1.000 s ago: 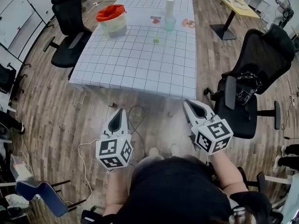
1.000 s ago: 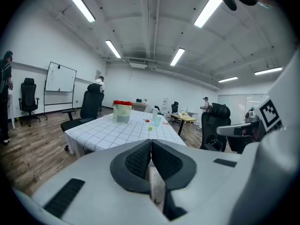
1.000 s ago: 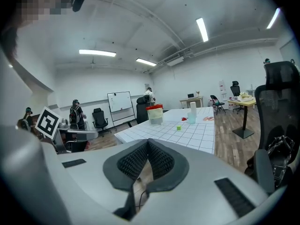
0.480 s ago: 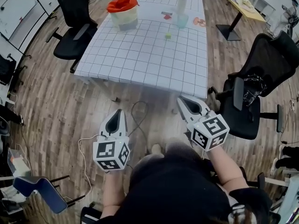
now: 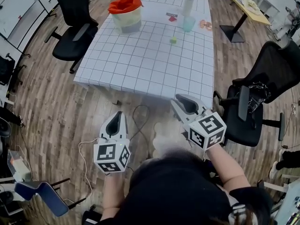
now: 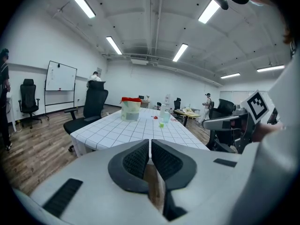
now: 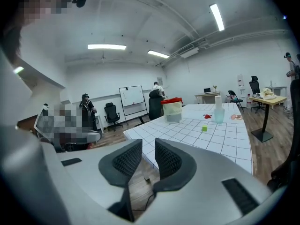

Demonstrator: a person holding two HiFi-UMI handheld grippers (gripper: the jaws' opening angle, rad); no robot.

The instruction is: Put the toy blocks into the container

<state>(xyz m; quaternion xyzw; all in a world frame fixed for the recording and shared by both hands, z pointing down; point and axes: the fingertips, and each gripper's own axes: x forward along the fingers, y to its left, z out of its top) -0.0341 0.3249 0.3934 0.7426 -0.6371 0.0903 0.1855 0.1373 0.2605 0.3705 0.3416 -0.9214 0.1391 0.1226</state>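
Observation:
A small green block (image 5: 173, 40) lies on the white gridded table (image 5: 140, 64), and a red block (image 5: 172, 18) lies farther back. The container (image 5: 124, 15), pale with a red rim, stands at the table's far left. Both grippers hang over the wooden floor, short of the table's near edge. My left gripper (image 5: 118, 114) is shut and empty. My right gripper (image 5: 178, 99) has just been opening; its jaws stand a little apart with nothing between them. In the right gripper view the green block (image 7: 204, 128) and the container (image 7: 173, 110) are far ahead.
A teal cup (image 5: 188, 23) with a white cylinder (image 5: 188, 4) behind it stands near the red block. Black office chairs flank the table at left (image 5: 70, 36) and right (image 5: 260, 97). A cable (image 5: 136, 121) lies on the floor between the grippers.
Both grippers have moved forward toward the table's near edge, the right one more. The right gripper's jaws now show a gap.

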